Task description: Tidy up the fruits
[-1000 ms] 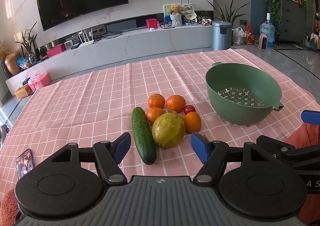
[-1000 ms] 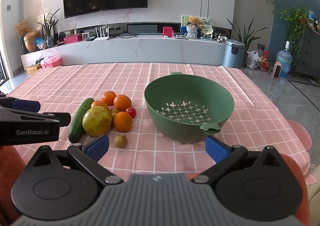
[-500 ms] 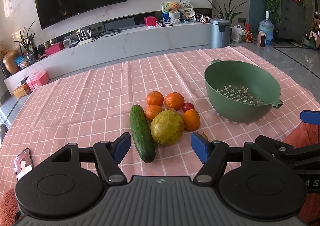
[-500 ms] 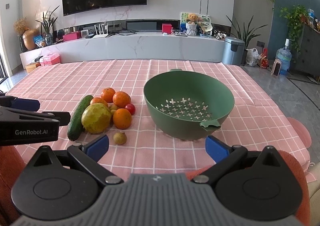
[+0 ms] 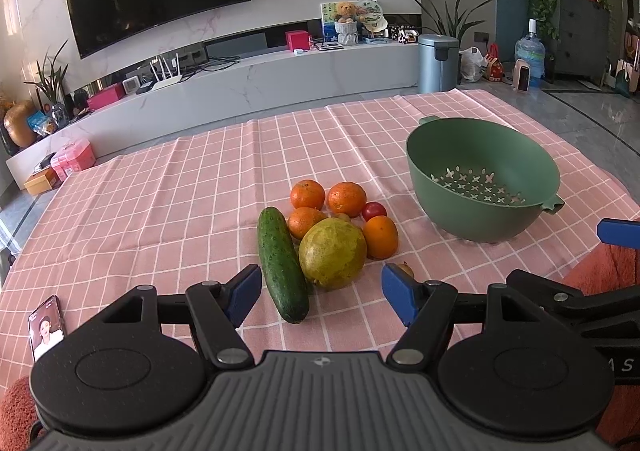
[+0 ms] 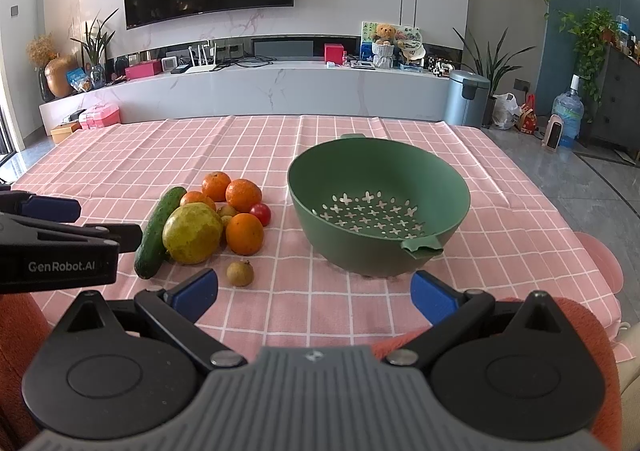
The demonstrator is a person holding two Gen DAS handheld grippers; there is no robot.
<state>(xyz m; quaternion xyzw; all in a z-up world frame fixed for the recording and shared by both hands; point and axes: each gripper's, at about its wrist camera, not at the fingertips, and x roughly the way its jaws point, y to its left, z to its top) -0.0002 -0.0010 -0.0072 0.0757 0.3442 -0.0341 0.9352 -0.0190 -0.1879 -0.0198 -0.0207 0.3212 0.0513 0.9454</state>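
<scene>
On the pink checked cloth lies a pile of produce: a cucumber (image 5: pixel 282 264), a big yellow-green pomelo (image 5: pixel 332 253), several oranges (image 5: pixel 347 198), a small red fruit (image 5: pixel 374 210) and a small brown fruit (image 6: pixel 240 273) lying apart at the front. An empty green colander (image 5: pixel 482 181) stands to their right. My left gripper (image 5: pixel 322 295) hovers open just short of the cucumber and pomelo, nothing between its blue pads. My right gripper (image 6: pixel 314 297) is open too, in front of the colander (image 6: pixel 378 211), holding nothing.
A phone (image 5: pixel 46 326) with a lit screen lies on the cloth at the near left. The left gripper's body (image 6: pixel 60 247) reaches in from the left edge of the right wrist view. Behind the table are a white TV bench, a bin and plants.
Both views shifted very slightly; the fruit and colander sit a touch lower left in frame. Neither gripper's jaws moved and nothing on the cloth was touched.
</scene>
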